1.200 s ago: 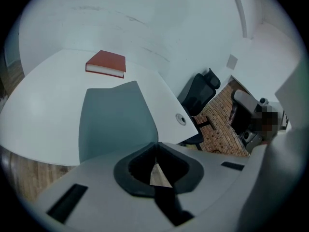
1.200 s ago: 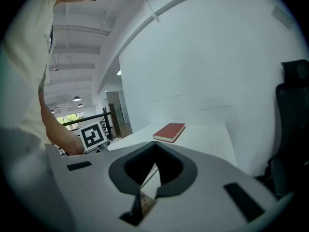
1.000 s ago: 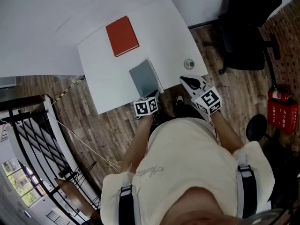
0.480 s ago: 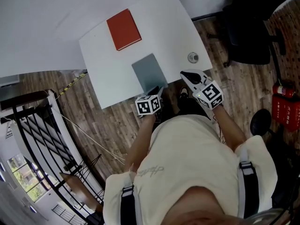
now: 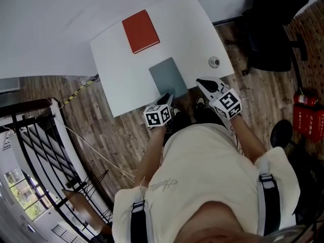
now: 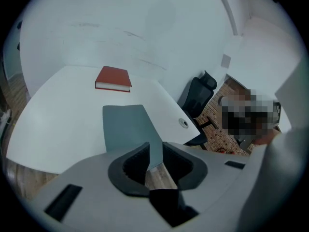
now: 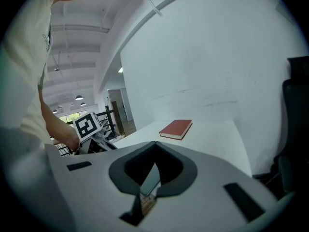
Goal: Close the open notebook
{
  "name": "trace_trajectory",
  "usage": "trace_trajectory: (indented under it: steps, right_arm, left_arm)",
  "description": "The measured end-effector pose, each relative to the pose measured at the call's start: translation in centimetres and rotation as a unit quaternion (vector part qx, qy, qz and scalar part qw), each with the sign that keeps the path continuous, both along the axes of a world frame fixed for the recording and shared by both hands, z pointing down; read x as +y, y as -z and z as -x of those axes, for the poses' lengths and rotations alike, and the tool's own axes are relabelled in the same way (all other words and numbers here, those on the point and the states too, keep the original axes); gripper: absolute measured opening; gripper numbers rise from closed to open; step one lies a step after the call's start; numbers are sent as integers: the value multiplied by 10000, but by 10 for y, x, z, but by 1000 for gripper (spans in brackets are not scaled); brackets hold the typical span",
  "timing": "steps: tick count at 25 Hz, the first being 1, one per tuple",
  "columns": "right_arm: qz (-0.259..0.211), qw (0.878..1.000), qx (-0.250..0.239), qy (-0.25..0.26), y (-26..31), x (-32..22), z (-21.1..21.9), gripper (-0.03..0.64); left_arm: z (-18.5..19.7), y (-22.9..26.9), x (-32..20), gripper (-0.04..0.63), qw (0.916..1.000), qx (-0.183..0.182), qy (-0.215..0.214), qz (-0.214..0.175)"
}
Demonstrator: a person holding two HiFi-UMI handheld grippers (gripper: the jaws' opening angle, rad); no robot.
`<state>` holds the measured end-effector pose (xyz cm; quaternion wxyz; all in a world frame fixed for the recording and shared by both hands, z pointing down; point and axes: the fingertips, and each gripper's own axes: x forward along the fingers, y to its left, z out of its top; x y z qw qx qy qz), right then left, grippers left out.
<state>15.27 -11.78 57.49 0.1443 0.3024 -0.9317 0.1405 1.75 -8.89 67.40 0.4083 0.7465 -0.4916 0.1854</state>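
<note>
The grey-green notebook point(image 5: 168, 78) lies shut and flat on the white table point(image 5: 116, 70), near its front edge. In the left gripper view the notebook point(image 6: 126, 129) stretches away from the jaws. My left gripper point(image 5: 166, 97) sits at the notebook's near edge, jaws a little apart, with nothing between them point(image 6: 154, 153). My right gripper point(image 5: 205, 85) hovers at the table's front right edge, to the right of the notebook, and its tips meet point(image 7: 155, 146). A sliver of the notebook point(image 7: 150, 180) shows below them.
A red book point(image 5: 140, 31) lies shut at the far side of the table. A round grommet point(image 5: 214, 62) is set near the right edge. A black office chair point(image 5: 273, 29) stands to the right, red fire extinguishers point(image 5: 306, 115) beyond it. A black stair railing point(image 5: 30, 151) runs at left.
A second ago the notebook's cover still stood raised; it now lies flat and shut. The left gripper stays at its near edge; the right gripper has barely moved.
</note>
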Motion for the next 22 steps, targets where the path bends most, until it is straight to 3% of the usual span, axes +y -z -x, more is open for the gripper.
trace_trajectory:
  steps: [11, 22]
  right_arm:
    - [-295, 9994, 152, 20, 27, 0, 48, 8]
    - [-623, 9978, 144, 146, 58, -3, 80, 8]
  left_arm:
    - [50, 48, 0, 29, 9967, -148, -254, -751]
    - [83, 128, -13, 18, 9811, -237, -140, -1915]
